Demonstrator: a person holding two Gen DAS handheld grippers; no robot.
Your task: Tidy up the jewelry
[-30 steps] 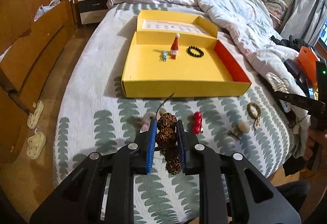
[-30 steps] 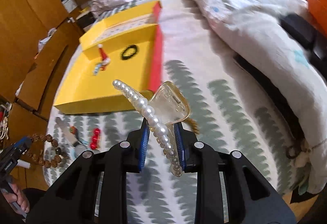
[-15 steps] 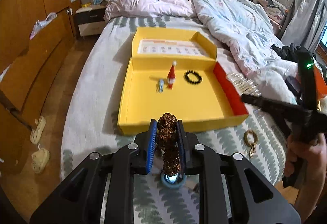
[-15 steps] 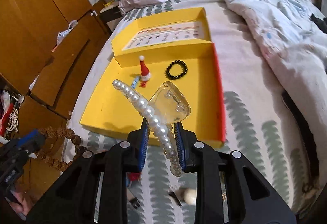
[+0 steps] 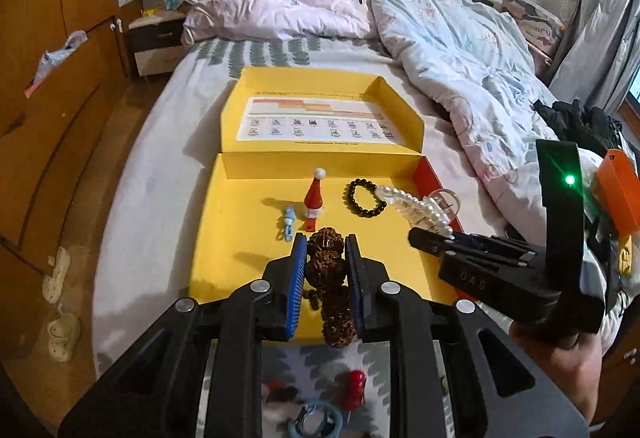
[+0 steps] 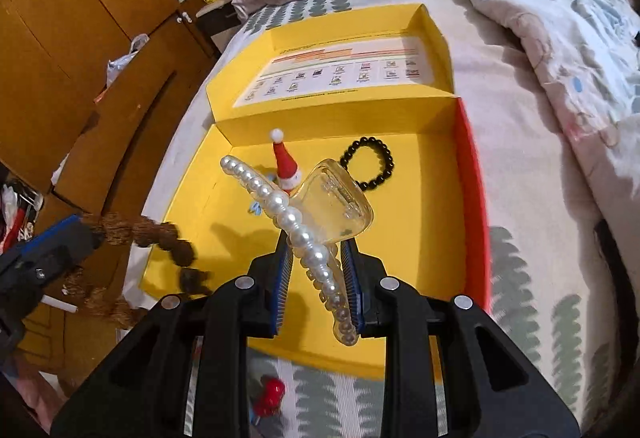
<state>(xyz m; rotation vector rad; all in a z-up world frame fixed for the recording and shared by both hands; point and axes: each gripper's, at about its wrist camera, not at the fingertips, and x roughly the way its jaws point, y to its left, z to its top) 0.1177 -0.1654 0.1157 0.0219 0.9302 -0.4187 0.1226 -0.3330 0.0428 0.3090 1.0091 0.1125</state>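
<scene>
Soft, even indoor light leaves faint shadows on the yellow box [image 5: 248, 238], strong fisheye bending darkens the corners, and near objects blur slightly

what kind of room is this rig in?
Almost certainly a home bedroom: the yellow box sits on a bed with a rumpled duvet, a nightstand and wooden wardrobe doors alongside.

Yellow box [image 5: 240, 234] w/ red side, black bracelet [image 5: 363, 197], brown beads [image 5: 326, 266].
</scene>
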